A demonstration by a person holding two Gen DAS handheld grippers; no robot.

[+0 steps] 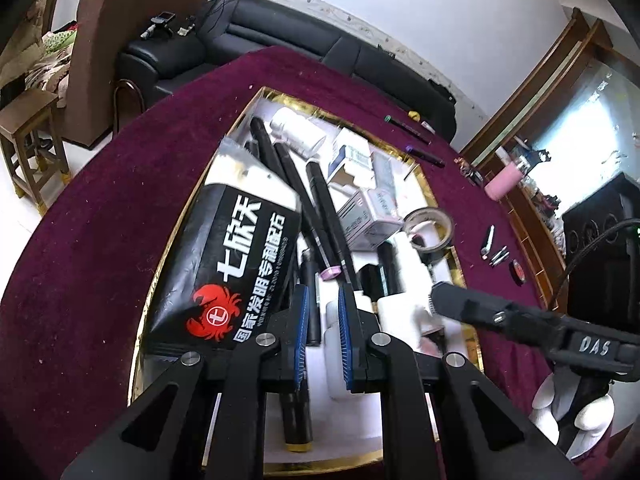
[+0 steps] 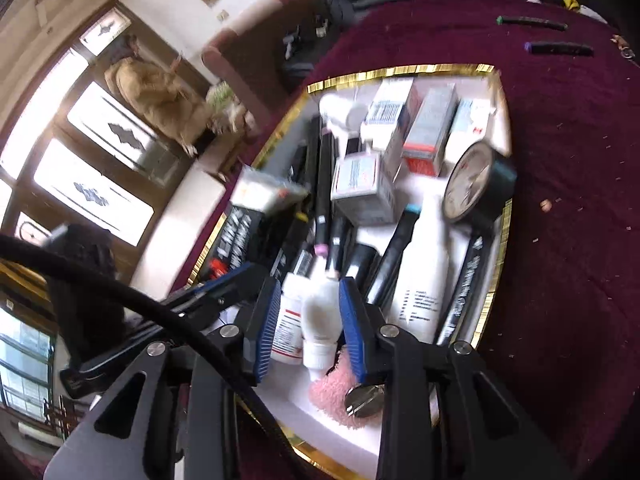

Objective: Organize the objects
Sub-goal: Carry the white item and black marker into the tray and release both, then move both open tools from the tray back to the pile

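Note:
A white tray with a gold rim [image 1: 424, 184] [image 2: 400, 70] lies on a maroon tablecloth and is packed with items. In it are a black pouch with a red crab logo [image 1: 232, 264], several black pens [image 1: 320, 200], small medicine boxes [image 1: 372, 212] [image 2: 360, 188], a tape roll [image 1: 428, 228] [image 2: 480, 184] and a white spray bottle [image 2: 424, 276]. My left gripper [image 1: 323, 292] hangs shut over the tray beside the pouch, holding nothing. My right gripper [image 2: 310, 286] stands open, with a small white bottle [image 2: 320, 316] lying between its jaws, not pressed. One of its fingers [image 1: 460, 306] shows in the left wrist view.
Two loose pens [image 1: 408, 130] [image 2: 560, 48] lie on the cloth beyond the tray, with a pink cup [image 1: 504, 182] and small bits [image 1: 498, 258] to the right. A pink puff [image 2: 336, 396] sits at the tray's near end. Behind are a black sofa [image 1: 280, 40] and a person [image 2: 160, 100].

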